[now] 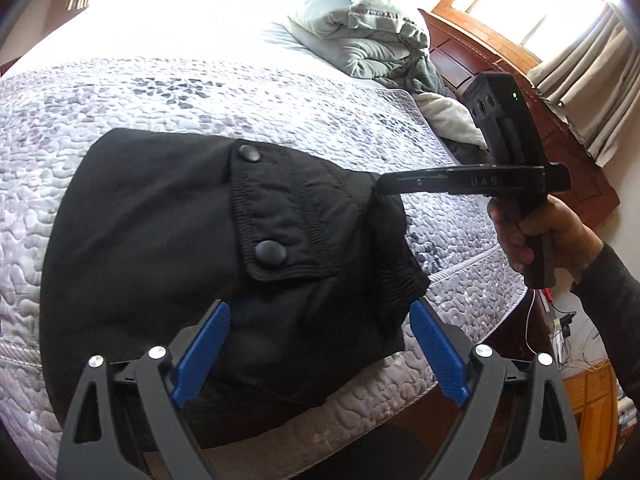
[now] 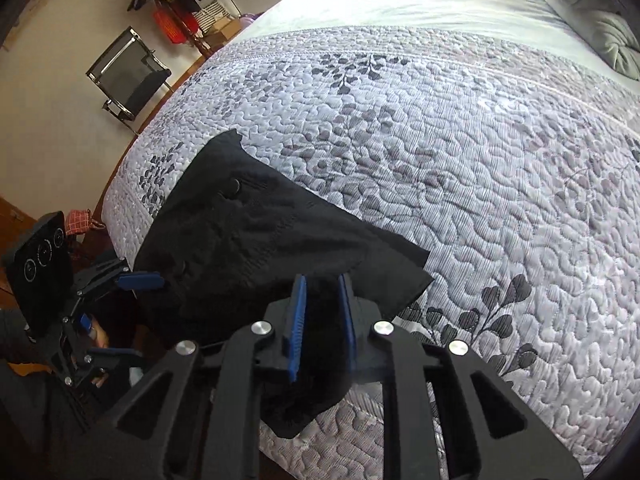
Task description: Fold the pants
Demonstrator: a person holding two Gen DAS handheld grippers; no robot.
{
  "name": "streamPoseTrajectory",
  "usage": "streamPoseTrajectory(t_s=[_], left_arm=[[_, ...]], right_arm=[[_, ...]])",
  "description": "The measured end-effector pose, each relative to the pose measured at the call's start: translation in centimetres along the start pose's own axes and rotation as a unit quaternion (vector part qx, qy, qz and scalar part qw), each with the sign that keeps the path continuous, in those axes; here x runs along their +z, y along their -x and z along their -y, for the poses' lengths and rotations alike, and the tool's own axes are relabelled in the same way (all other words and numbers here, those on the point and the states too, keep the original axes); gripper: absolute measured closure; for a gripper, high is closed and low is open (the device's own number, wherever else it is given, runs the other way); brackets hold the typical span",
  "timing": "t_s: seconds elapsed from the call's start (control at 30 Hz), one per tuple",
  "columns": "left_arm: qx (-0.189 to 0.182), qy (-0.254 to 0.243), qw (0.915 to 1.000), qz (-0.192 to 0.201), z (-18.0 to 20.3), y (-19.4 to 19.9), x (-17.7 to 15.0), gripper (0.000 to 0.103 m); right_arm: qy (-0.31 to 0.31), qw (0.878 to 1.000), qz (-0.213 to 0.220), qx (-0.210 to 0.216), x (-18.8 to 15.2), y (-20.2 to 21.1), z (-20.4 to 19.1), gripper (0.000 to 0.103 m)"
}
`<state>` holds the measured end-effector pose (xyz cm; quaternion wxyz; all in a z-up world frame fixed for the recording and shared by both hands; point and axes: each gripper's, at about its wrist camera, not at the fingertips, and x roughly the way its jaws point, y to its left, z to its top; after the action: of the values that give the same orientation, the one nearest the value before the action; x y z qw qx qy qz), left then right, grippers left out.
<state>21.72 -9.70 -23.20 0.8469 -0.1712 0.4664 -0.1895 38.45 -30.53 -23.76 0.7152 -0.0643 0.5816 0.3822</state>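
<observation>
Folded black pants (image 1: pixel 160 220) lie on the quilted grey bedspread (image 1: pixel 120 92) near the bed's front edge, with a pocket flap and two snap buttons (image 1: pixel 271 254) facing up. My left gripper (image 1: pixel 320 312) stands wide open over the near part of the pants, its blue pads (image 1: pixel 208 344) on either side of the cloth without pressing it. In the right wrist view the pants (image 2: pixel 260 232) run off to the left, and my right gripper (image 2: pixel 322 284) is shut on their black edge. From the left wrist view the right gripper (image 1: pixel 380 186) pinches the pants' right corner. The left gripper (image 2: pixel 148 318) shows at the left.
A bundled grey duvet (image 1: pixel 360 28) lies at the head of the bed beside the wooden headboard (image 1: pixel 460 52). A person's hand (image 1: pixel 532 232) holds the right gripper's handle. A black chair (image 2: pixel 128 76) stands against the wall past the bed. The bed's edge (image 1: pixel 460 276) runs just right of the pants.
</observation>
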Motion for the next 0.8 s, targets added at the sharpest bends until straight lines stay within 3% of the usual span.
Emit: streamPoseTrajectory(t_s=[0.13, 0.33, 0.5, 0.7, 0.8], left_arm=[[0.004, 0.01, 0.9999, -0.008, -1.8, -0.4, 0.0, 0.011], [0.002, 0.015, 0.9998, -0.017, -2.5, -0.4, -0.2, 0.011], [-0.015, 0.034, 0.9992, 0.013, -3.5, 2.8, 0.4, 0.01], [-0.008, 0.053, 0.9984, 0.017, -6.1, 4.2, 0.8, 0.007], [-0.004, 0.058, 0.9983, -0.001, -7.4, 3.3, 0.9, 0.007]], right_arm=[[-0.028, 1.0, -0.015, 0.002, -1.2, -2.1, 1.7, 0.091], [-0.059, 0.998, 0.013, 0.01, -2.1, -1.4, 1.9, 0.088], [-0.07, 0.995, 0.072, 0.017, -4.5, 2.3, -1.3, 0.085], [-0.075, 0.995, 0.07, 0.014, -8.4, 1.0, -5.2, 0.085], [-0.086, 0.995, 0.057, -0.018, -9.9, -1.0, -5.2, 0.087]])
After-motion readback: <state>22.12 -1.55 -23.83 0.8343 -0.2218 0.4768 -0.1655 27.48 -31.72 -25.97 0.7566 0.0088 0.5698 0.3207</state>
